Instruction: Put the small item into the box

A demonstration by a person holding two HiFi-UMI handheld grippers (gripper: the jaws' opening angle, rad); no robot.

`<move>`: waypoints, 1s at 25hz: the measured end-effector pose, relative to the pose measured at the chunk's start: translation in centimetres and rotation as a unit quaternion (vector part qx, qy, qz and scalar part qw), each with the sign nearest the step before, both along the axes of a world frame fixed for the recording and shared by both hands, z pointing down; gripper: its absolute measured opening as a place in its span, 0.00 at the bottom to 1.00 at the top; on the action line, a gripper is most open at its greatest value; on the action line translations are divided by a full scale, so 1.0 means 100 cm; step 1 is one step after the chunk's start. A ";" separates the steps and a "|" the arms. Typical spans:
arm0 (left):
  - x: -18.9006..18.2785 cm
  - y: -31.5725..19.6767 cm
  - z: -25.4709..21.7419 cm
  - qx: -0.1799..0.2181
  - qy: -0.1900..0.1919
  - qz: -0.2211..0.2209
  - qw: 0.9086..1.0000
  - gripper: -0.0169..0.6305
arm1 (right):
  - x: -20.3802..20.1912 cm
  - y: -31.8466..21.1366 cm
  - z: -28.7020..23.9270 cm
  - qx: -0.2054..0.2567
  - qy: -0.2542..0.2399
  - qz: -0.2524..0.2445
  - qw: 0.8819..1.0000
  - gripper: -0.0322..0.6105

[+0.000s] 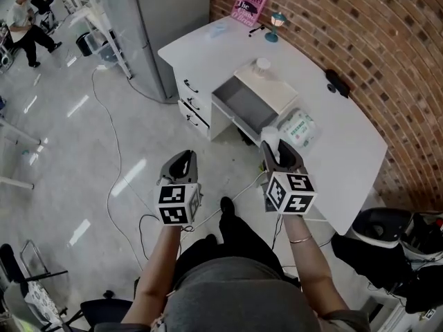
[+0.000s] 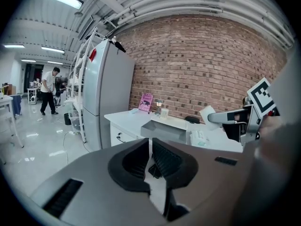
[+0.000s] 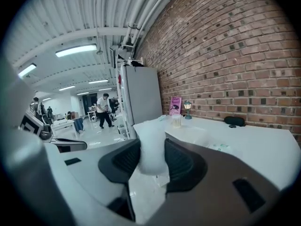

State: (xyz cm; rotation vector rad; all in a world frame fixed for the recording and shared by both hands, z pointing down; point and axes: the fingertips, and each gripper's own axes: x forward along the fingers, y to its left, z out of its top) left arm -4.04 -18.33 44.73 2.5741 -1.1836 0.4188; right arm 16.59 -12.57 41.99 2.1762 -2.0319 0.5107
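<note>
Head view: grey box (image 1: 243,104) is set just ahead of right gripper (image 1: 272,147), at surface (image 1: 346,144) edge.
Right gripper: white packet (image 3: 151,145) is held.
Left gripper (image 1: 181,159): farther off, jaws together, empty.

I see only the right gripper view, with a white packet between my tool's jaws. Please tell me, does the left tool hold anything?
Observer: No. The left tool is shut, with nothing between its jaws.
Operator: Is the box open?
Observer: Yes. The box lies on the desk, open, and its grey inside looks empty.
Operator: What is under the left tool?
Observer: Floor. It hangs short of the desk, beside the right tool that grips the packet.
</note>
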 end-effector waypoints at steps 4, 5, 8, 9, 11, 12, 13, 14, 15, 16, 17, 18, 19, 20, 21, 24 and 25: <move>0.014 -0.020 0.002 -0.005 -0.004 -0.011 1.000 0.09 | 0.016 -0.027 0.004 -0.007 0.000 -0.012 1.000 0.31; 0.017 -0.025 0.002 -0.006 -0.005 -0.014 1.000 0.09 | 0.020 -0.033 0.006 -0.009 0.000 -0.015 1.000 0.31; 0.024 -0.037 0.005 -0.009 -0.006 -0.023 1.000 0.09 | 0.029 -0.053 0.012 -0.018 0.002 -0.024 1.000 0.31; 0.026 -0.041 0.005 -0.010 -0.006 -0.026 1.000 0.09 | 0.031 -0.059 0.014 -0.021 0.002 -0.028 0.999 0.31; 0.030 -0.050 0.006 -0.011 -0.007 -0.033 0.999 0.09 | 0.036 -0.073 0.017 -0.026 0.001 -0.035 0.999 0.31; 0.031 -0.055 0.006 -0.012 -0.008 -0.037 0.999 0.09 | 0.037 -0.080 0.018 -0.027 0.001 -0.040 0.999 0.31; 0.032 -0.059 0.006 -0.012 -0.009 -0.042 0.999 0.09 | 0.038 -0.087 0.019 -0.029 0.001 -0.045 0.999 0.31; 0.032 -0.062 0.007 -0.013 -0.010 -0.047 0.999 0.09 | 0.039 -0.093 0.020 -0.031 0.001 -0.050 0.998 0.31; 0.032 -0.065 0.009 -0.015 -0.012 -0.051 0.998 0.09 | 0.040 -0.099 0.022 -0.033 0.001 -0.055 0.998 0.31; 0.032 -0.068 0.011 -0.016 -0.015 -0.055 0.998 0.09 | 0.040 -0.104 0.024 -0.035 0.002 -0.060 0.998 0.31; 0.032 -0.071 0.013 -0.018 -0.017 -0.059 0.998 0.09 | 0.041 -0.109 0.025 -0.038 0.002 -0.064 0.997 0.31; 0.031 -0.073 0.014 -0.020 -0.018 -0.063 0.998 0.08 | 0.042 -0.113 0.027 -0.040 0.002 -0.067 0.997 0.31; 0.031 -0.076 0.015 -0.022 -0.019 -0.067 0.997 0.09 | 0.042 -0.117 0.028 -0.042 0.002 -0.071 0.997 0.31; 0.030 -0.078 0.016 -0.024 -0.019 -0.072 0.997 0.09 | 0.042 -0.122 0.029 -0.044 0.003 -0.075 0.996 0.31; 0.030 -0.080 0.017 -0.026 -0.019 -0.077 0.996 0.09 | 0.043 -0.126 0.030 -0.045 0.004 -0.079 0.996 0.31; 0.029 -0.084 0.021 -0.030 -0.022 -0.088 0.995 0.09 | 0.043 -0.137 0.034 -0.050 0.007 -0.091 0.995 0.31; 0.029 -0.085 0.022 -0.031 -0.022 -0.091 0.995 0.09 | 0.043 -0.140 0.036 -0.053 0.007 -0.095 0.994 0.31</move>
